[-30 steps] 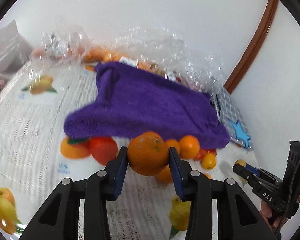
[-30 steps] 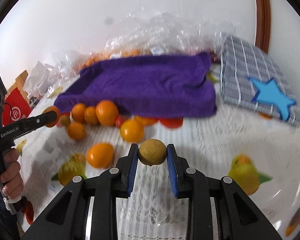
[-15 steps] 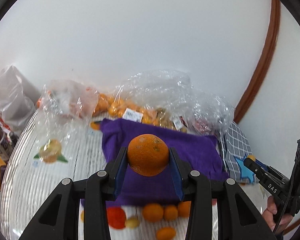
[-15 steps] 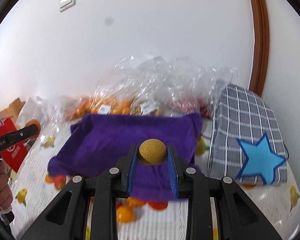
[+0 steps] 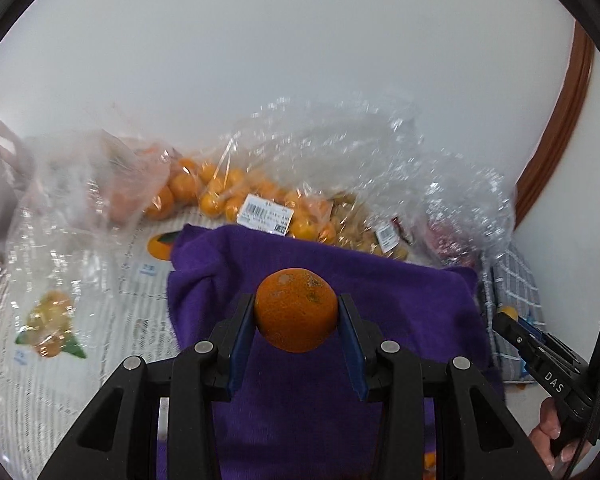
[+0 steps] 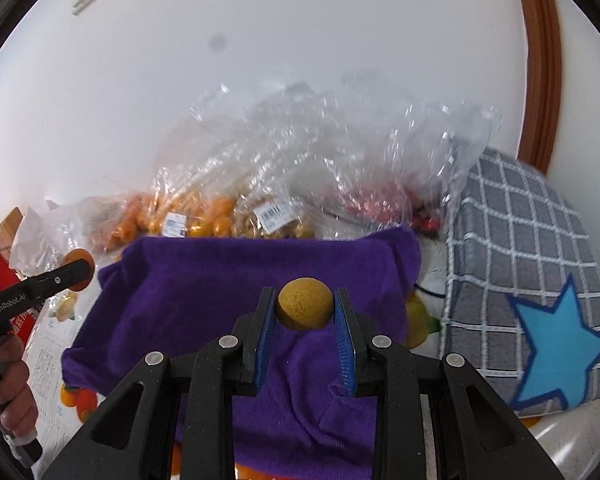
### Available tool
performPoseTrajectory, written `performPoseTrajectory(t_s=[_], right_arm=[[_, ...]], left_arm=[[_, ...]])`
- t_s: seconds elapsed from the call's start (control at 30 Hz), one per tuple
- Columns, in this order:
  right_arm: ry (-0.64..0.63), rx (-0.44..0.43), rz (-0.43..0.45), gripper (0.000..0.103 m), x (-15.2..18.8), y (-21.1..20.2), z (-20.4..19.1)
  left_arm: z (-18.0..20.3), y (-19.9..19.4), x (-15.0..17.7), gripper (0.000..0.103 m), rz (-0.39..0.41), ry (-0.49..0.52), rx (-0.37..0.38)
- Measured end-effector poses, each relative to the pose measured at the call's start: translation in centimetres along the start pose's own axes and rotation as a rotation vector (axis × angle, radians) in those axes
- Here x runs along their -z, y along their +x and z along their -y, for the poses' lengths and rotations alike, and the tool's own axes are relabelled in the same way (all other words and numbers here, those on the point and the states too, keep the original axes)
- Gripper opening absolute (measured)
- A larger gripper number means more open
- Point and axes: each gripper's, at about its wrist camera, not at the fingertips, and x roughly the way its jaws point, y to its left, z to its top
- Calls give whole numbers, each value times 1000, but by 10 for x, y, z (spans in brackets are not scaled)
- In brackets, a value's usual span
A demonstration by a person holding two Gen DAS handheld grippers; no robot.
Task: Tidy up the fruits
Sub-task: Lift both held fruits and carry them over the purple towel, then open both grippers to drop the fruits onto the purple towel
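The purple towel [image 5: 380, 304] hides most of the loose fruit on the desk [image 5: 60, 360]; behind it, the clear bags [image 5: 300, 168] blur their barcode labels beyond reading. "DAS" shows on the right gripper [image 5: 508, 316], "GenRobot.AI" on the left gripper [image 6: 82, 266]. Above the towel, left jaws pinch an orange [image 5: 296, 308]; right jaws pinch a yellow-brown fruit [image 6: 305, 303].

Both held fruits now above purple towel [image 5: 400, 300]
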Motion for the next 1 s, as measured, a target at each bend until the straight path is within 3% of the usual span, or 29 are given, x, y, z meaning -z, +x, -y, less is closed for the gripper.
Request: performPoseTrajectory(t_s=[0.4,0.77,0.8,0.93,1.0], right_arm=[[-29,10,-127,29,27,54,7],[-38,10,-143,29,33,63,4],[-43,11,-137,31,33,63,3],[-45,13,-114,54,33,57,1],[-40,13,-93,55,33,52,1]], left_arm=[[-14,62,9,38,-152,-33,-41],[-11,68,14,39,-166,-1,-81],[-12,68,14,39,-166,-5,-81],[-14,66,13,45,-180,-28,-73],[-16,63,13,48,-185,-42,-69]])
